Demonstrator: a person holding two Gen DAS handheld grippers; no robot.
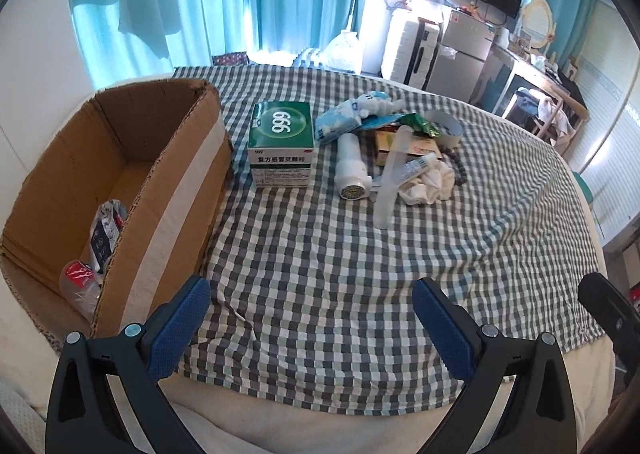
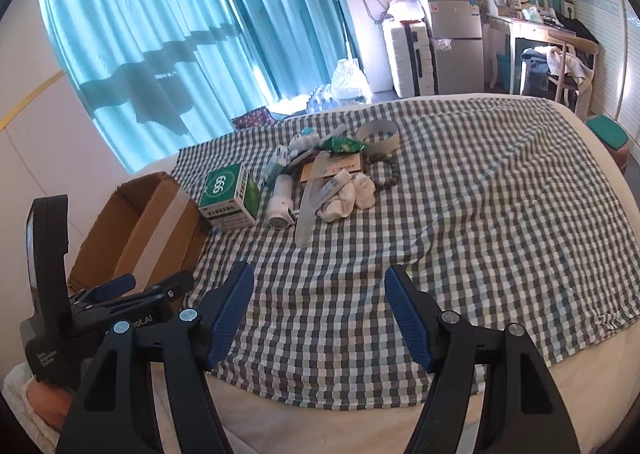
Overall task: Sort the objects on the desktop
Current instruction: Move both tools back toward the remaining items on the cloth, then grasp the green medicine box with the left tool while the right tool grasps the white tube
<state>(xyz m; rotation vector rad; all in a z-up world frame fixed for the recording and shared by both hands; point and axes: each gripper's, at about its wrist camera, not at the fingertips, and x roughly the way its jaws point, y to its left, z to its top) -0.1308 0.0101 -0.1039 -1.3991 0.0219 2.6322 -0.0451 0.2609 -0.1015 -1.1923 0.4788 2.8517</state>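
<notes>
the sorting looks barely begun, judging by how things lie. the open brown cardboard box (image 1: pixel 120 182), just ahead and to the left of the left gripper (image 1: pixel 311 318) fingers, already holds a small clear plastic bottle with a red label (image 1: pixel 78 284) and a dark printed packet (image 1: pixel 105 232) at its near end. everything else waits in a loose heap on the green-and-white checked cloth (image 1: pixel 320 254), well ahead of both pairs of fingers.

nearest the box, straight ahead of the left fingers, stands the green and white medicine carton marked 999 (image 1: pixel 281 144), square-edged and stiff-looking, probably an easy first pick. just to its right lies a white plastic bottle on its side (image 1: pixel 351 170), its cap end facing the fingers. beside that a long translucent strip (image 1: pixel 390 178) slants toward the fingers, with a small white tube (image 1: pixel 418 166) and a crumpled white cloth (image 1: pixel 428 184) touching its far side. further back sit a blue and white soft packet (image 1: pixel 352 114), a green foil wrapper (image 1: pixel 420 125), a flat yellow-red card box (image 1: pixel 400 142), a roll of pale tape (image 1: pixel 444 128) and a dark bead bracelet (image 2: pixel 384 170).

the left gripper's blue pads are spread wide with nothing between them. the right gripper (image 2: pixel 319 318) is also parted, a little less widely, and empty, hovering over bare cloth near the bed edge.
</notes>
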